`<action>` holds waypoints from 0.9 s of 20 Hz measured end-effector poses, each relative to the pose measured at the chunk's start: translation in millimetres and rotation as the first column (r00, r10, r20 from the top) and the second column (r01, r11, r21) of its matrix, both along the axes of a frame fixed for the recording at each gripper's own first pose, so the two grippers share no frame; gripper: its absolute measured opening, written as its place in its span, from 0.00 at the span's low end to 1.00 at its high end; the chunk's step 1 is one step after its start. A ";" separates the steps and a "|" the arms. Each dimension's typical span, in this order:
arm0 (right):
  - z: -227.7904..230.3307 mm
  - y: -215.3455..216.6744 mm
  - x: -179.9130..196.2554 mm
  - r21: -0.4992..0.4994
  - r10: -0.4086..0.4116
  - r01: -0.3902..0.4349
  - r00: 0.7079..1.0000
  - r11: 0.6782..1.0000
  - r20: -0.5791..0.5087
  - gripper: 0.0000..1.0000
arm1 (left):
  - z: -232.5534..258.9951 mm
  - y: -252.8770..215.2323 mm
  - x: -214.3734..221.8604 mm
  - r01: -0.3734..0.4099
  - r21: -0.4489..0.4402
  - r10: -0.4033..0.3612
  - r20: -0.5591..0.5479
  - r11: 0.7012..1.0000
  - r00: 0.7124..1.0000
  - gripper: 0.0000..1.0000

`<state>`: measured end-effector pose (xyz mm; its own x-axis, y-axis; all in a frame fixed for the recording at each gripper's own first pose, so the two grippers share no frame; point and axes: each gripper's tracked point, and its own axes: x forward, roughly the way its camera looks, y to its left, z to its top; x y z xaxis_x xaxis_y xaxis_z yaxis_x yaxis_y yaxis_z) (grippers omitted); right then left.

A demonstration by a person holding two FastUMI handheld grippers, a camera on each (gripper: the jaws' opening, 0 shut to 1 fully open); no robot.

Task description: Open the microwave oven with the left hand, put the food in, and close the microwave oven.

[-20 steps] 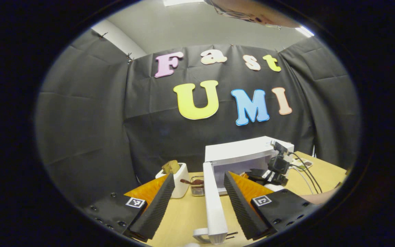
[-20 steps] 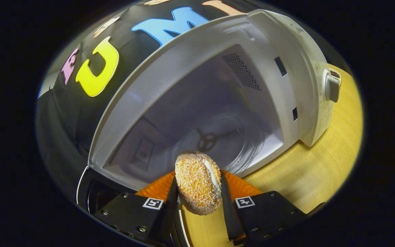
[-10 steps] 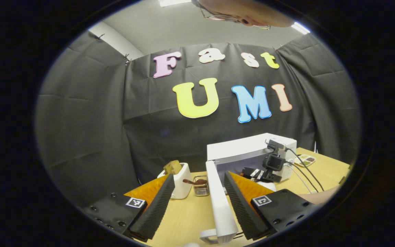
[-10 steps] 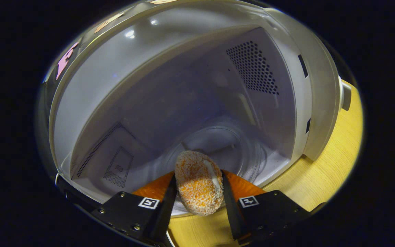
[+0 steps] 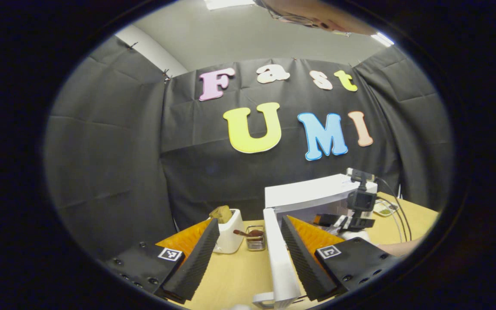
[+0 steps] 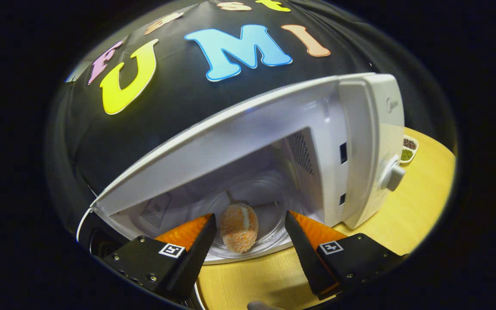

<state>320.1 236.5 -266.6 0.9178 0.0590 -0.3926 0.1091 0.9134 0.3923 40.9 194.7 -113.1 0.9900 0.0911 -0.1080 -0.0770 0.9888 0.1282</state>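
Right gripper (image 6: 250, 241): jaws standing spread, gripping nothing, both fingers sitting clear of the food (image 6: 239, 227). The food, a crumbed orange round with a pale streak, is lying on the glass turntable (image 6: 269, 206) inside the microwave oven (image 6: 360, 142), just beyond the fingertips and between them. The oven's cavity is showing open; its knob (image 6: 392, 175) is projecting on the right-hand panel.

Left gripper (image 5: 248, 245): jaws standing spread, with the oven's door (image 5: 280, 258) passing edge-on between the 2 fingers; whether either finger is touching it cannot be told.

Beyond: 1 white toaster (image 5: 229, 234) holding bread and 1 small wire basket (image 5: 255, 240) are sitting on the wooden table (image 5: 235, 275), left of the door.
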 end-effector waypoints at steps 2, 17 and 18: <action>25.7 -12.9 -18.6 -0.035 0.015 -0.014 0.999 0.999 0.036 0.97 | -0.8 13.9 -7.2 -0.025 0.016 0.025 -0.002 1.000 1.000 0.99; 164.1 -68.7 -191.6 -0.322 0.288 -0.216 0.938 0.922 0.194 0.97 | -111.6 70.7 -76.5 -0.178 0.077 0.185 -0.111 0.981 0.976 0.99; 164.3 -74.3 -209.1 -0.326 0.304 -0.235 0.935 0.916 0.180 0.97 | -120.8 71.4 -78.8 -0.181 0.070 0.188 -0.120 0.981 0.975 0.99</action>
